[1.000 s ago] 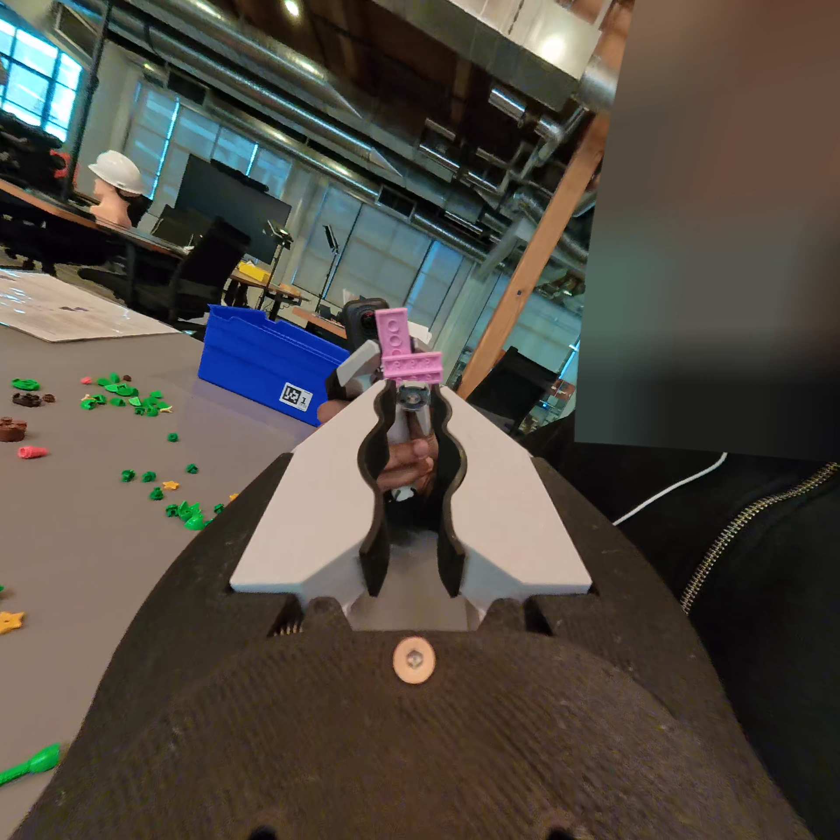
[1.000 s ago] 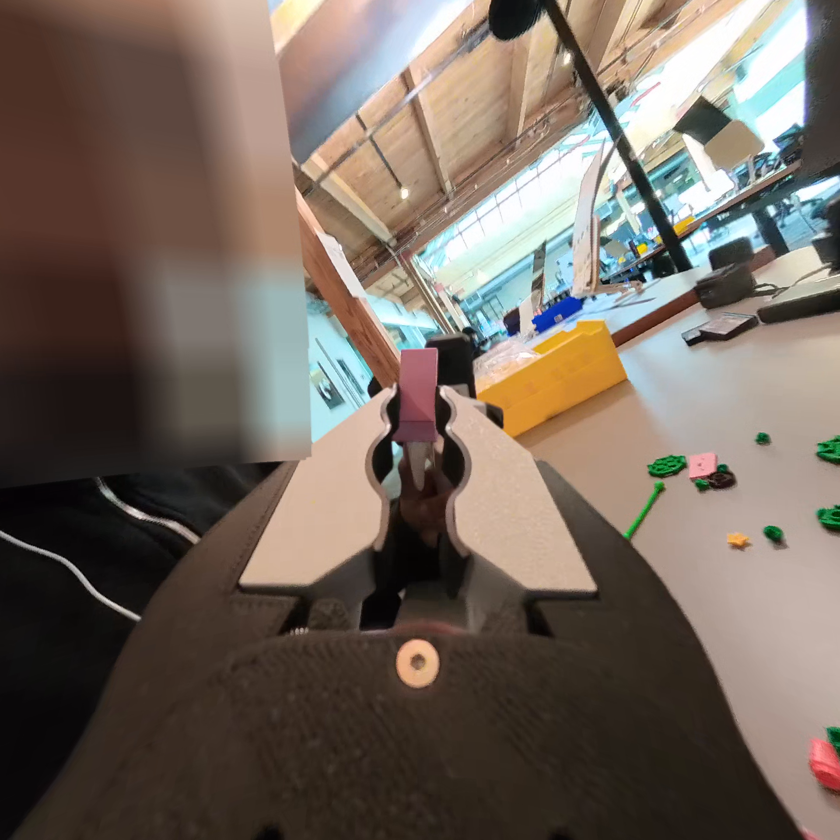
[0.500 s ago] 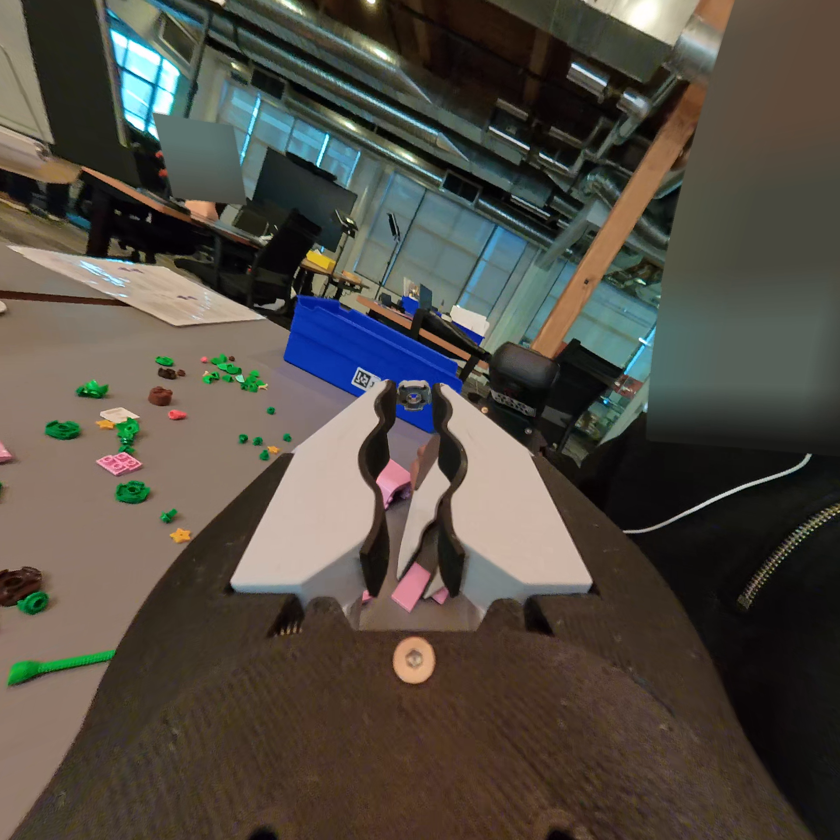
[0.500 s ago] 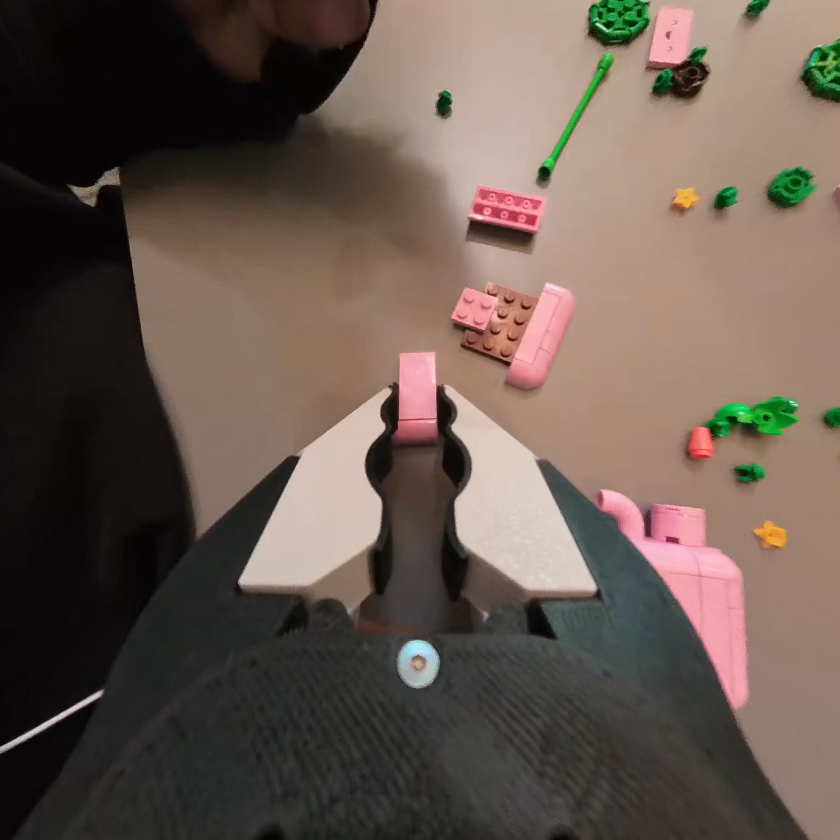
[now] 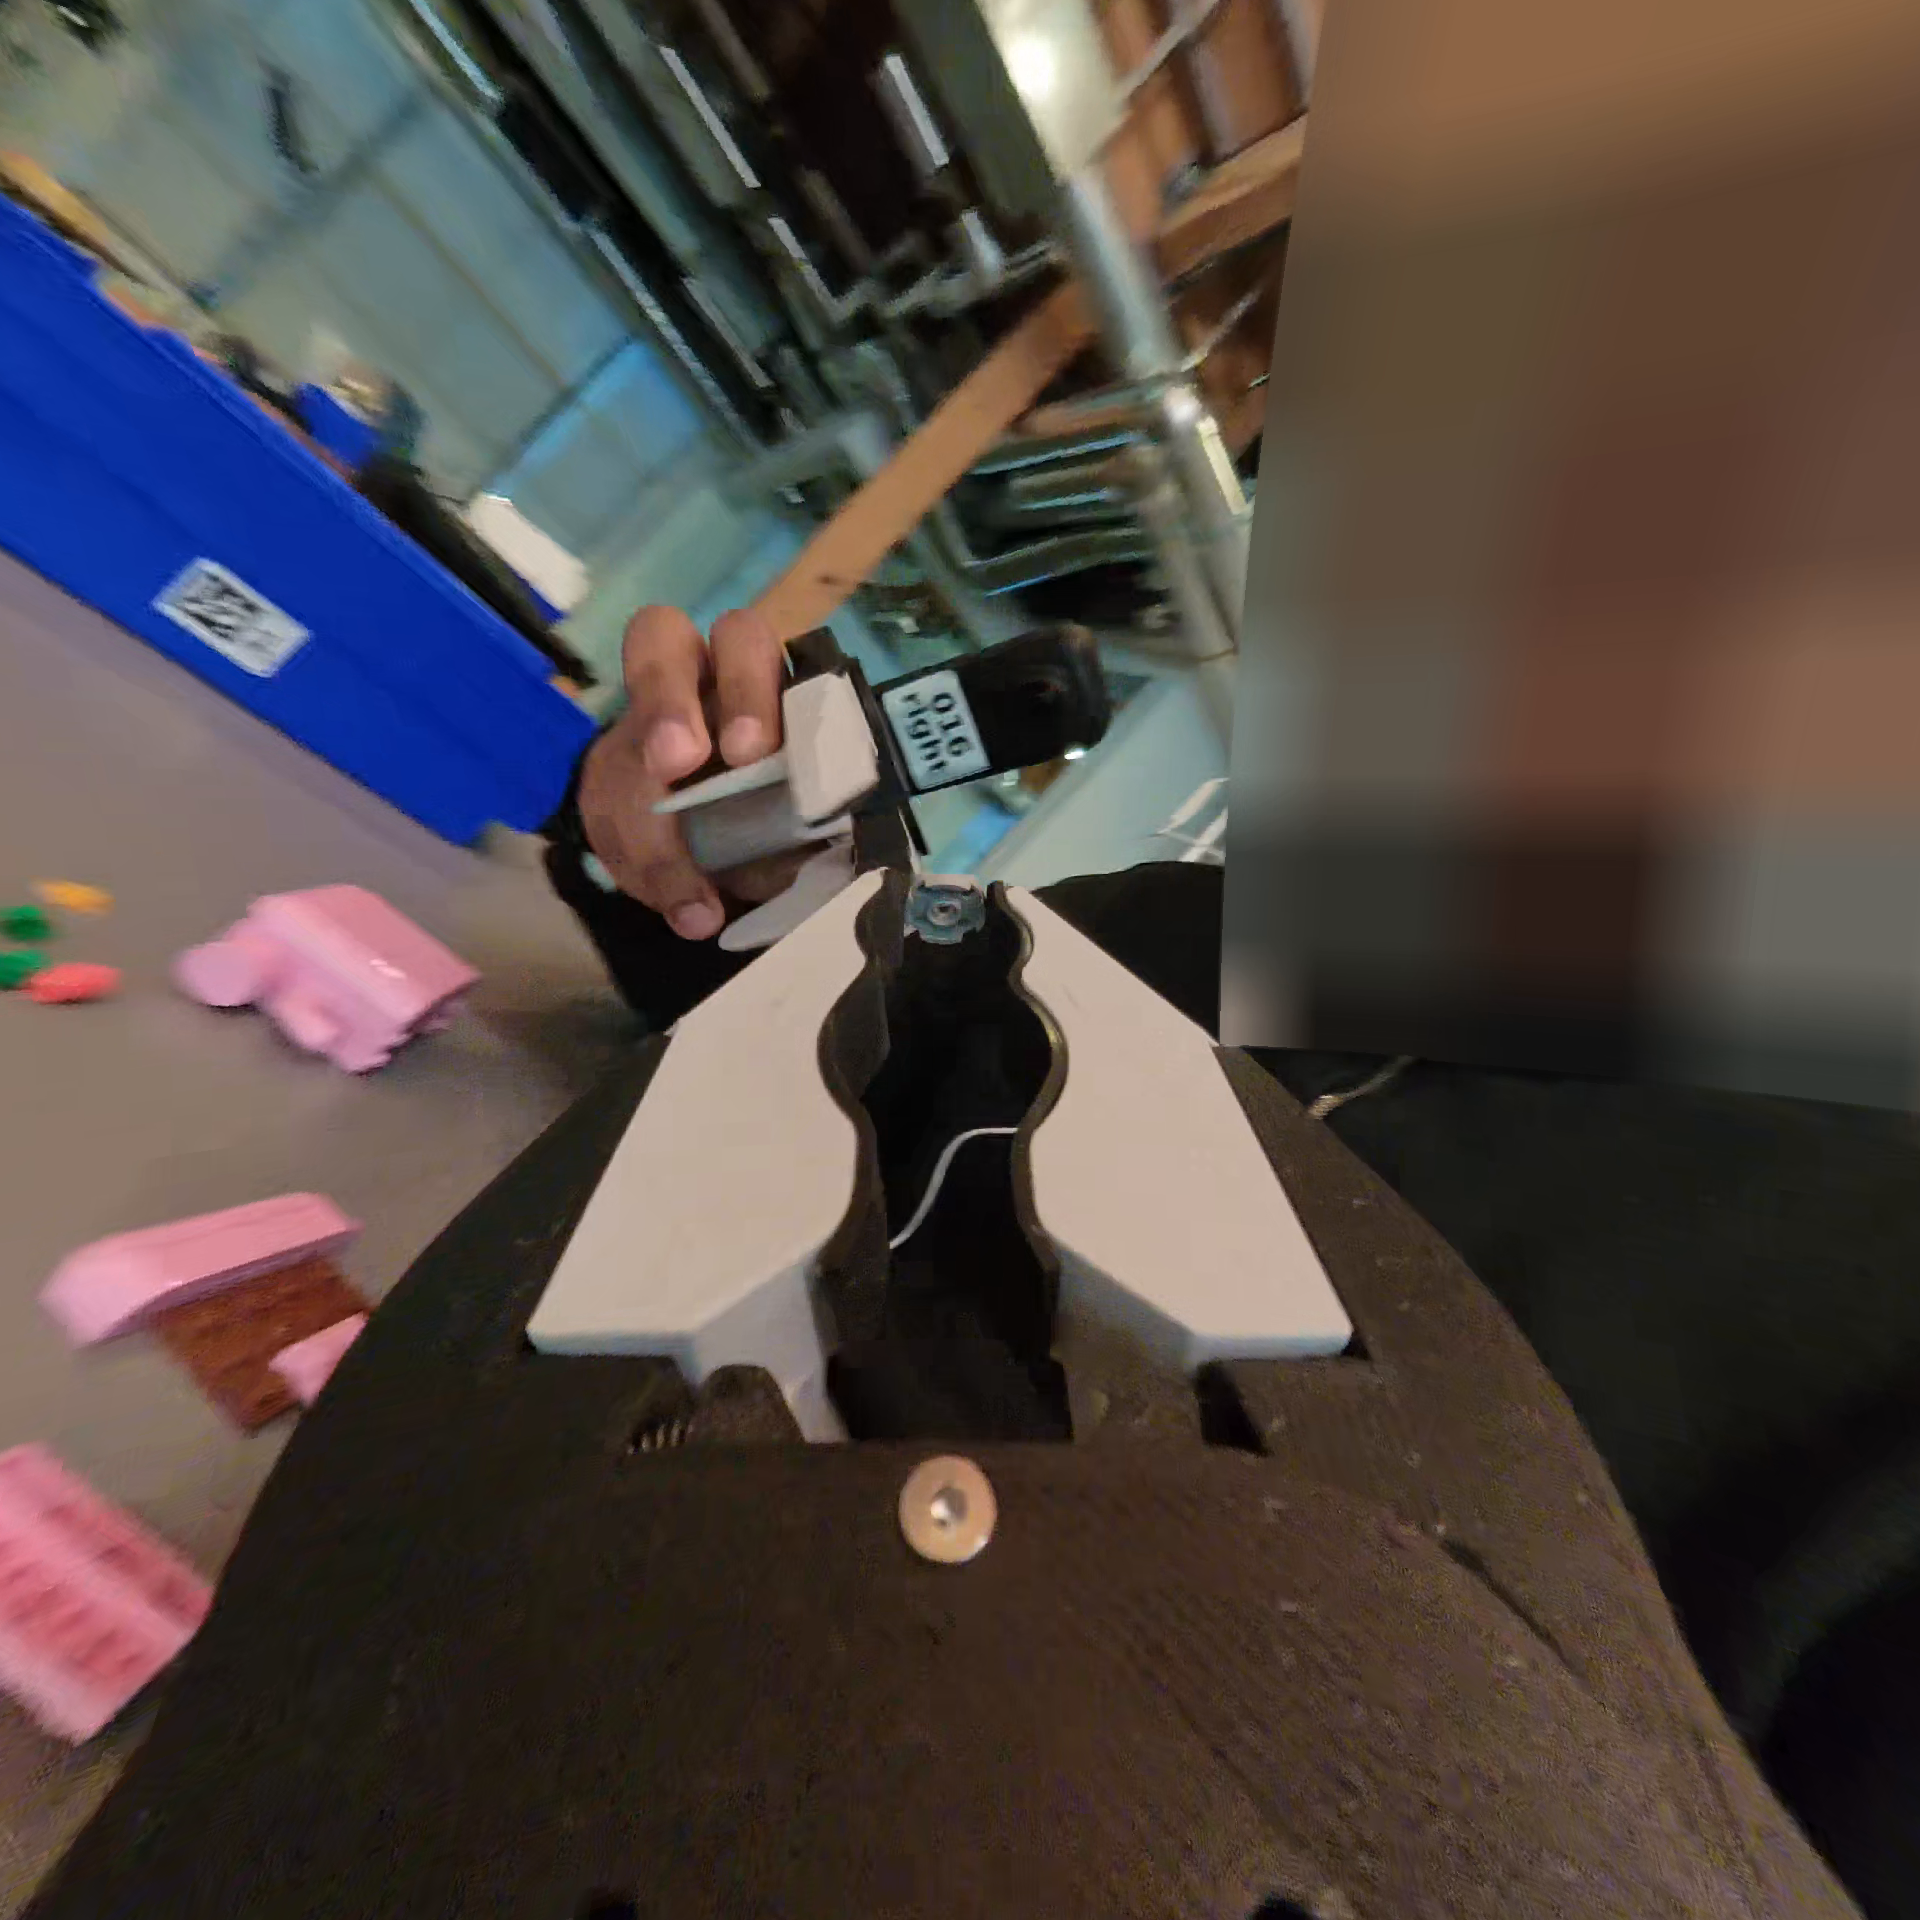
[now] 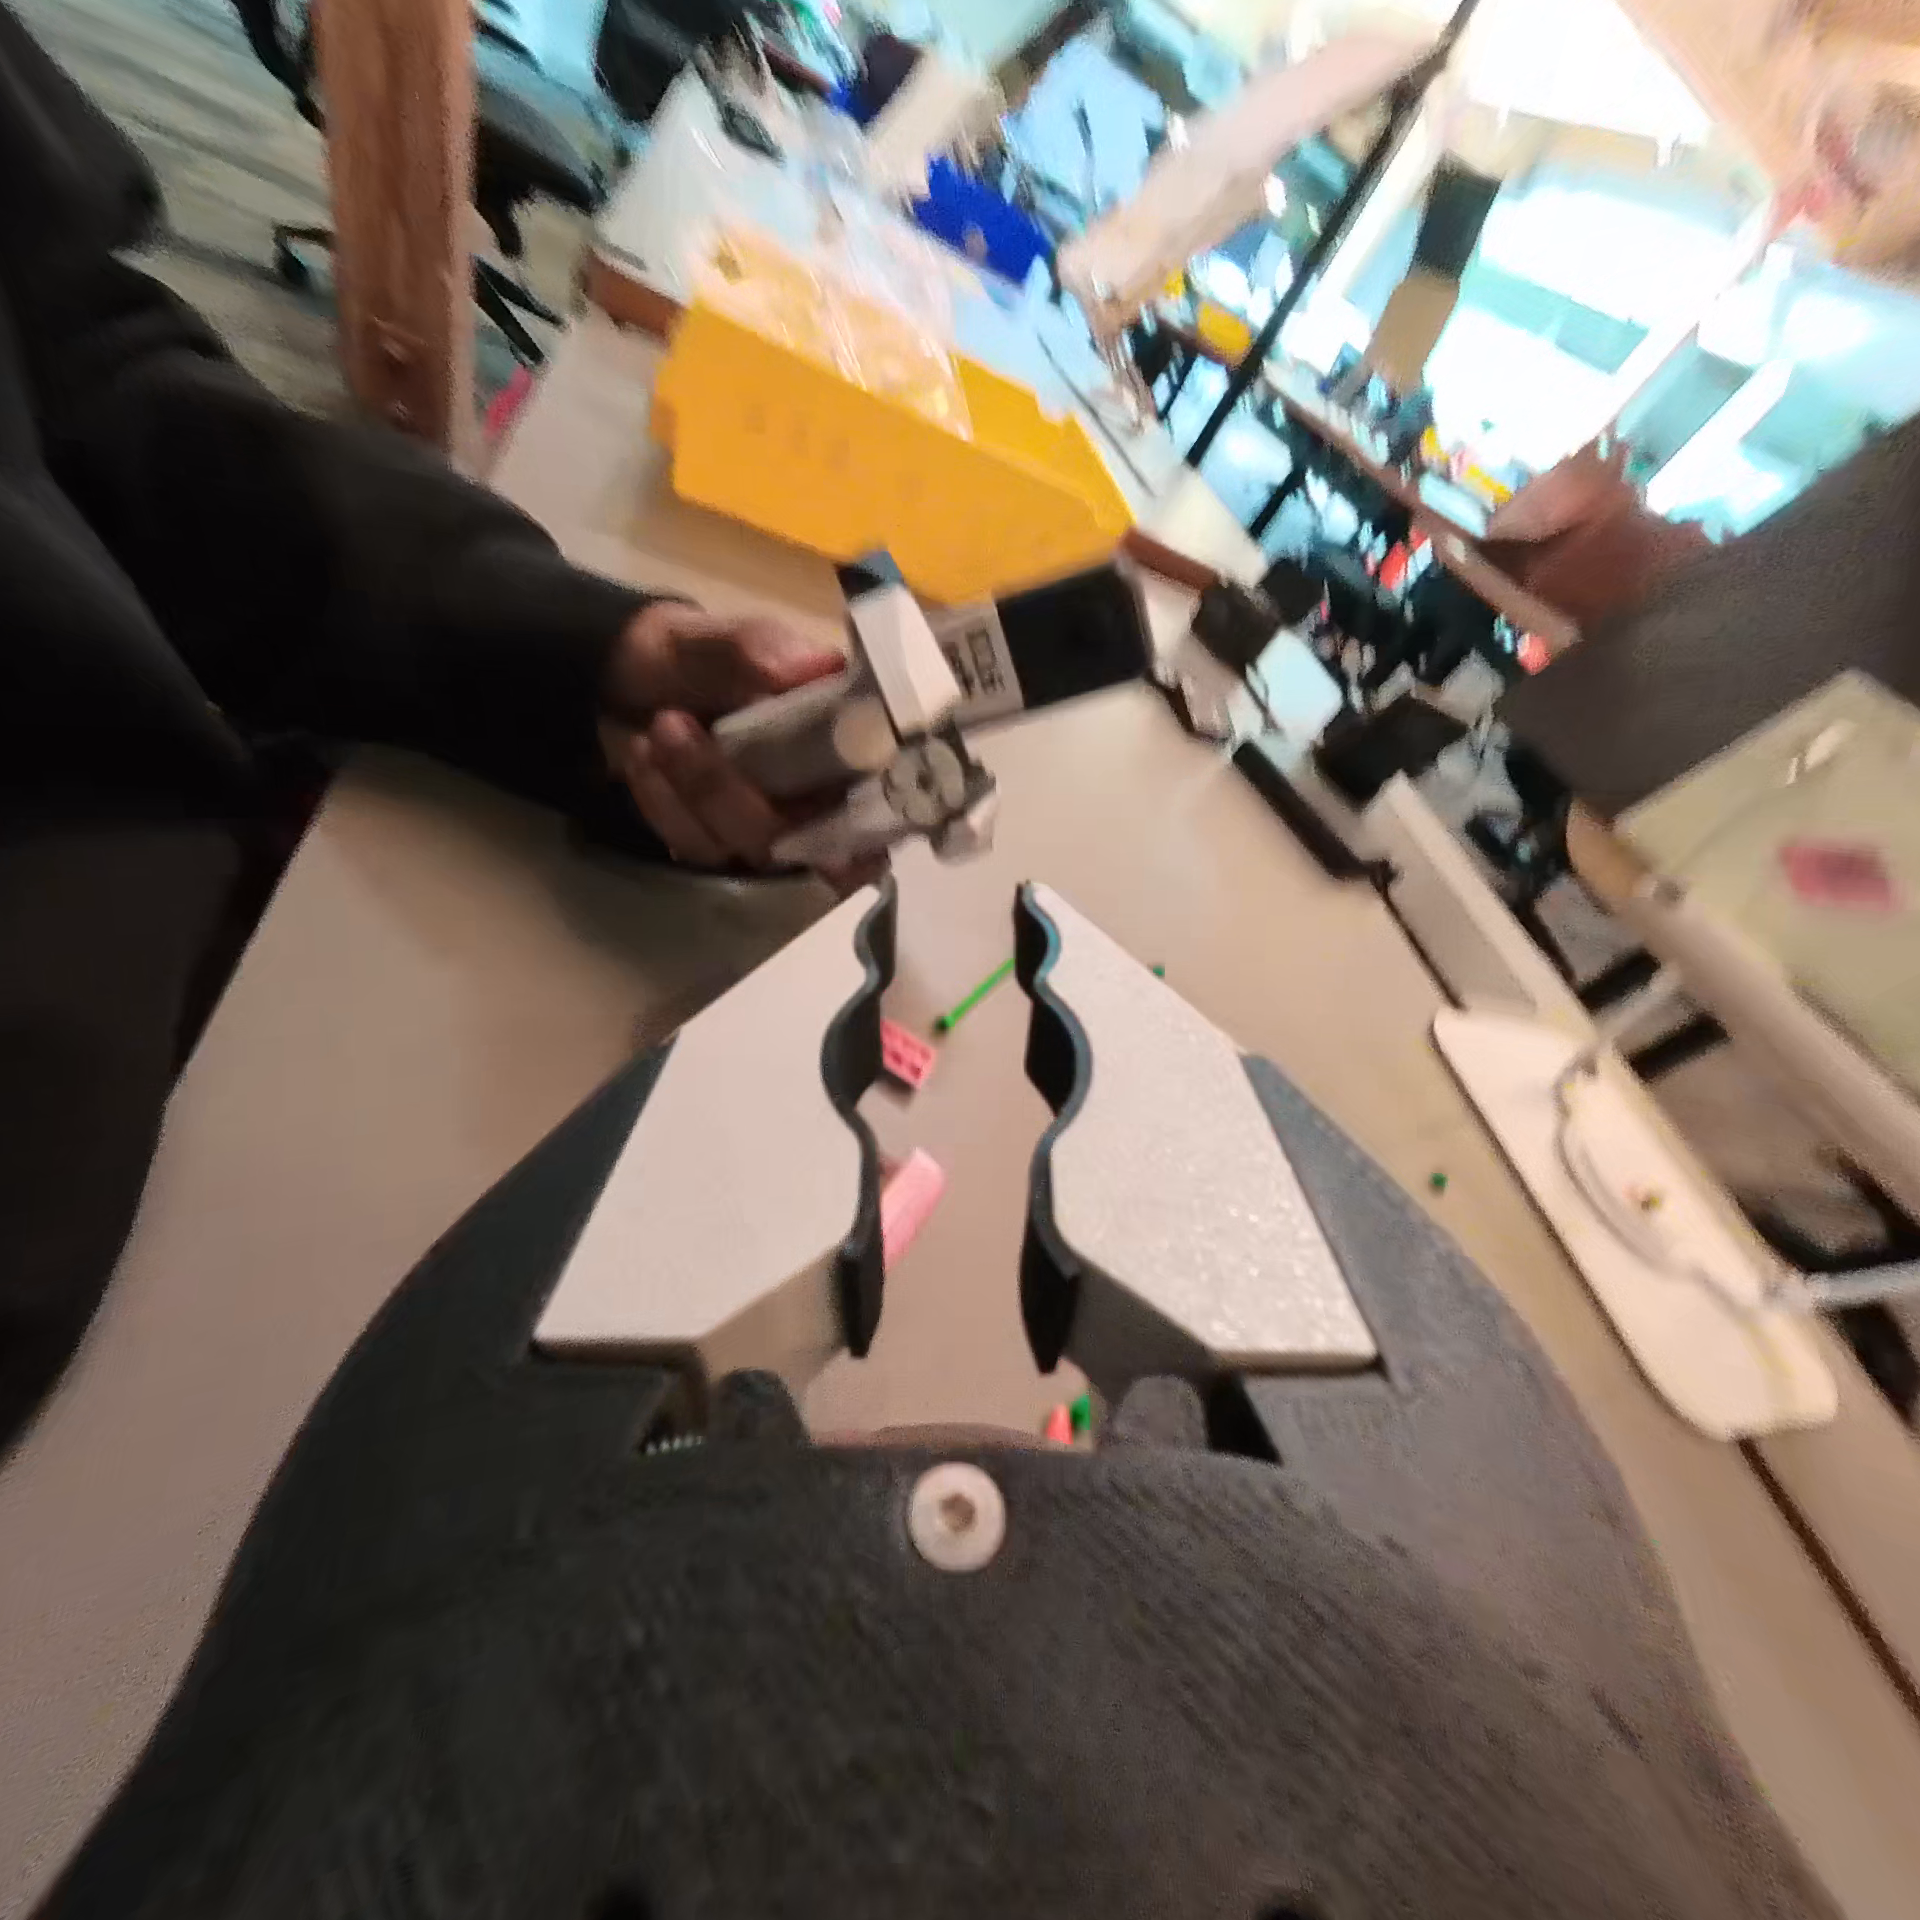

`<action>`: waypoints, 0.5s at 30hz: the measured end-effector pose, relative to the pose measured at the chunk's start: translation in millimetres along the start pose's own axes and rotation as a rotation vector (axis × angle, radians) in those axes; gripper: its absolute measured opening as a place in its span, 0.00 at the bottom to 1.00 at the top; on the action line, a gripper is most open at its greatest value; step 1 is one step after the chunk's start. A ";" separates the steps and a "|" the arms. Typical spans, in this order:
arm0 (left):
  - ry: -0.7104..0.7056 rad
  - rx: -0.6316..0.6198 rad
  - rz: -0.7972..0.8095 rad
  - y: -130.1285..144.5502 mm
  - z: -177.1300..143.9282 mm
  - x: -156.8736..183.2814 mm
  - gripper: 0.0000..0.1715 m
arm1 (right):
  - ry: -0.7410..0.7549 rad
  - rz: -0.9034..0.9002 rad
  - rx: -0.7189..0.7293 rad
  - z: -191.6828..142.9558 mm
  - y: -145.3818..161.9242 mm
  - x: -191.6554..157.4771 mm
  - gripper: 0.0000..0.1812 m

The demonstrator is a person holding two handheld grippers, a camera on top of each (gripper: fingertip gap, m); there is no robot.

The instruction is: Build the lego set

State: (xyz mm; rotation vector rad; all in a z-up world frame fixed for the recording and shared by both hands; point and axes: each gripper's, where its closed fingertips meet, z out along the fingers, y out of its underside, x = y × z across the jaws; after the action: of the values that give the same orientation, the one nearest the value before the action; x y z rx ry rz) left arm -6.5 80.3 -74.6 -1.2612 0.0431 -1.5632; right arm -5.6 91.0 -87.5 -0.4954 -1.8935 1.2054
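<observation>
My left gripper (image 5: 943, 902) is shut on a small grey round piece (image 5: 940, 920), pinched at its fingertips, and is raised above the grey table. My right gripper (image 6: 954, 904) is open and empty above the table. Through its gap I see a pink studded brick (image 6: 906, 1060), another pink piece (image 6: 910, 1205) and a green stem (image 6: 977, 992) lying on the table. In the left wrist view a pink can-shaped part (image 5: 322, 971), a pink and brown assembly (image 5: 208, 1288) and a pink plate (image 5: 73, 1621) lie at the left. Both views are blurred.
A blue bin (image 5: 260, 582) stands at the table's far side. A yellow bin (image 6: 862, 457) stands farther back in the right wrist view. A white tray (image 6: 1621, 1195) lies at the right. A hand (image 5: 665, 769) holds the other gripper's handle. Small green and red bits (image 5: 42, 956) lie scattered. The grippers are tip to tip, or close to it. My right tips are roughly 12 cm from the pink studded brick (image 6: 906, 1060).
My right gripper has let go of the pink brick and opened, then swung up from looking down at the table. My left gripper has tilted, with the grey piece still at its tips.
</observation>
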 end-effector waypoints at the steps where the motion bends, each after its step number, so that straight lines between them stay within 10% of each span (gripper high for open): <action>1: 0.029 -0.002 -0.023 0.6 0.7 2.6 0.06 | -0.028 -0.026 0.035 0.2 -9.0 -4.2 0.11; 15: 0.042 -0.090 -0.008 15.9 9.3 6.3 0.06 | -0.162 -0.141 -0.007 10.6 -16.4 -22.2 0.07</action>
State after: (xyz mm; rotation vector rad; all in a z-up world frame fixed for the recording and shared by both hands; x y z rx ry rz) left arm 12.0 74.1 -75.7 -1.2999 0.1362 -1.6097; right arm 0.5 62.3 -84.7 -0.2688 -2.0332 1.1762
